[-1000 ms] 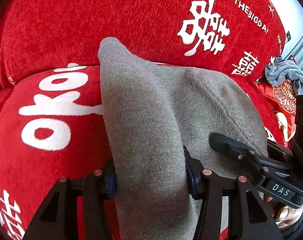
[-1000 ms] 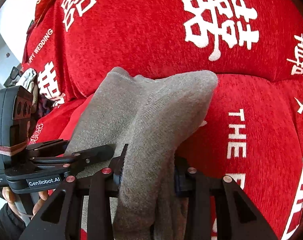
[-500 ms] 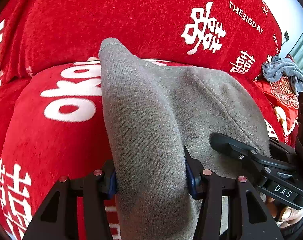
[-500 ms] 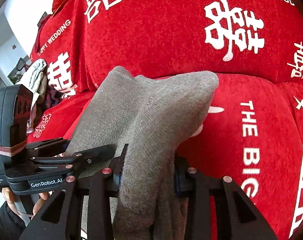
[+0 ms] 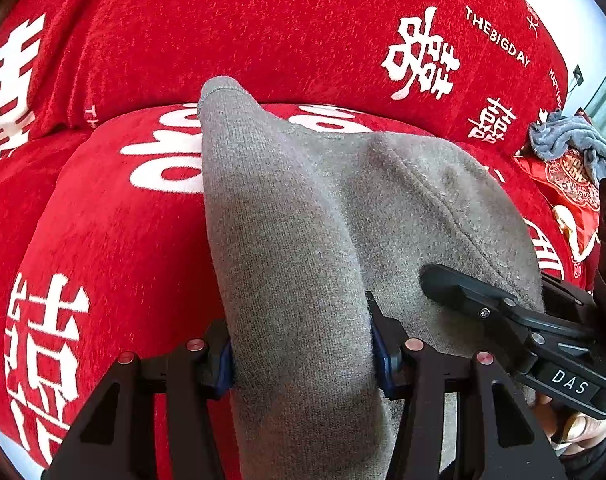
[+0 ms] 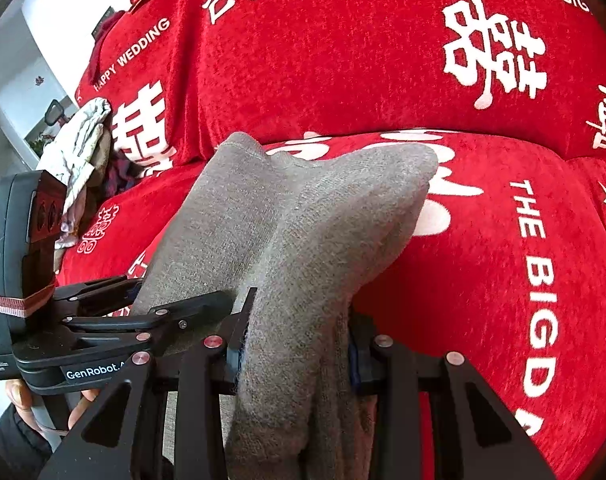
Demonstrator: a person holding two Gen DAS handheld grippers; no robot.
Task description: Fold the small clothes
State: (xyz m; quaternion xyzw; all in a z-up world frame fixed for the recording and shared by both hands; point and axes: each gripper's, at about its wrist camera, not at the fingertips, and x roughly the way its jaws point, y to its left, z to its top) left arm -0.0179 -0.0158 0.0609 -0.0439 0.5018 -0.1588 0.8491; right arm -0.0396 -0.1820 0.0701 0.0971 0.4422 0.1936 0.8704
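A grey knitted garment (image 5: 303, 240) hangs between both grippers above a red sofa. My left gripper (image 5: 301, 352) is shut on its left part, the cloth bulging between the blue pads. My right gripper (image 6: 295, 344) is shut on its right part (image 6: 315, 232). The two grippers sit side by side, close together. The right gripper shows at the right of the left wrist view (image 5: 503, 312). The left gripper shows at the left of the right wrist view (image 6: 123, 320). The garment's lower end is hidden behind the grippers.
The red sofa cover (image 5: 263, 40) with white lettering fills the background, seat (image 6: 503, 260) below and backrest (image 6: 343, 40) behind. A grey cloth (image 5: 563, 140) lies on a red cushion at the far right. A pale patterned cloth (image 6: 79, 148) lies at the far left.
Both grippers, still holding the garment, have shifted slightly over the sofa; the lettering has slid in both views. The grip and the garment's shape are unchanged.
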